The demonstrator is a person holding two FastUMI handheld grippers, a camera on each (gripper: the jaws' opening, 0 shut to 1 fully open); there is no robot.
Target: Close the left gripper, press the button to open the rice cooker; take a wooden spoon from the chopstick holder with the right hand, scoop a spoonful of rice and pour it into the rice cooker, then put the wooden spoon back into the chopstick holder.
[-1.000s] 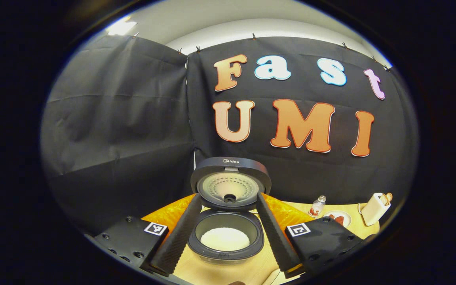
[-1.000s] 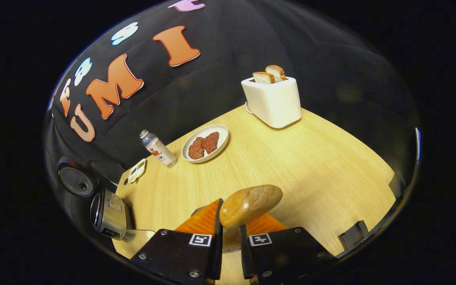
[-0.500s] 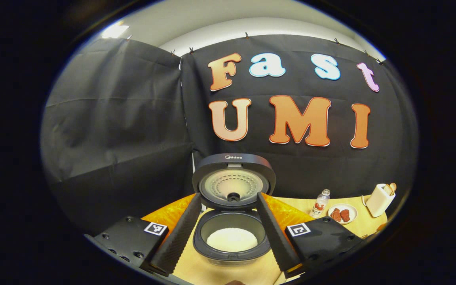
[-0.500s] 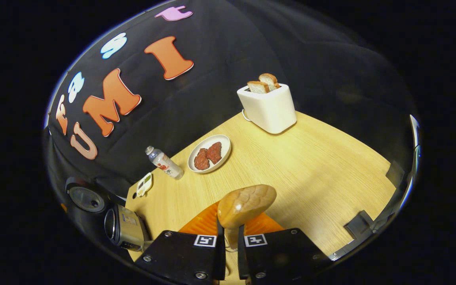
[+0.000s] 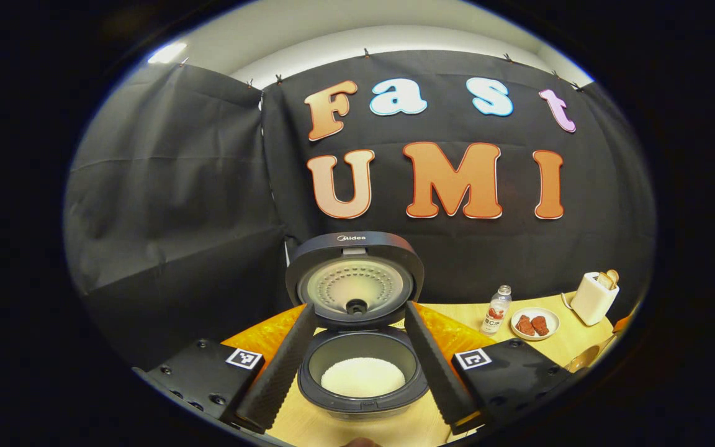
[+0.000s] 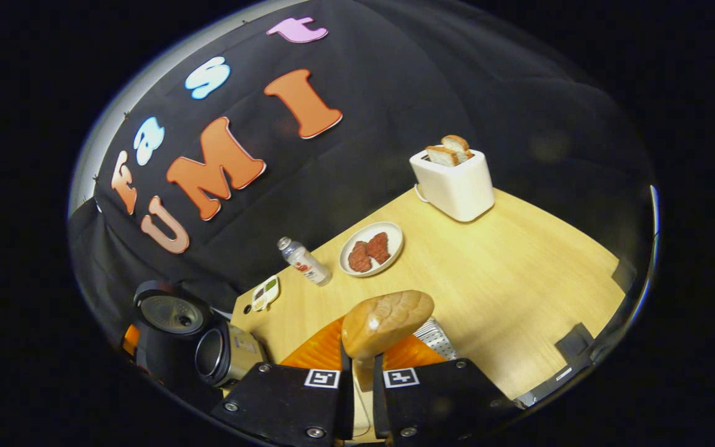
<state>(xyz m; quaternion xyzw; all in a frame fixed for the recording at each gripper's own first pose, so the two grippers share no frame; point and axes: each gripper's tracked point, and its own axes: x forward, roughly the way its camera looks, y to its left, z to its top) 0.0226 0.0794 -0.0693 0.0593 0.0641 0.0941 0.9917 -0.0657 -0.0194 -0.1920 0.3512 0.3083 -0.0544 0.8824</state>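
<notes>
The left gripper [image 5: 357,354] hangs spread before the open cooker [image 5: 360,372] at the table's [image 6: 519,273] left edge, while the right gripper [image 6: 357,372] pinches the spoon [image 6: 385,320].

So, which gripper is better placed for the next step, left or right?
Right. The right gripper is shut on the wooden spoon, so it can probably scoop next. The left gripper hangs open and empty before the rice cooker, whose lid is up.
</notes>
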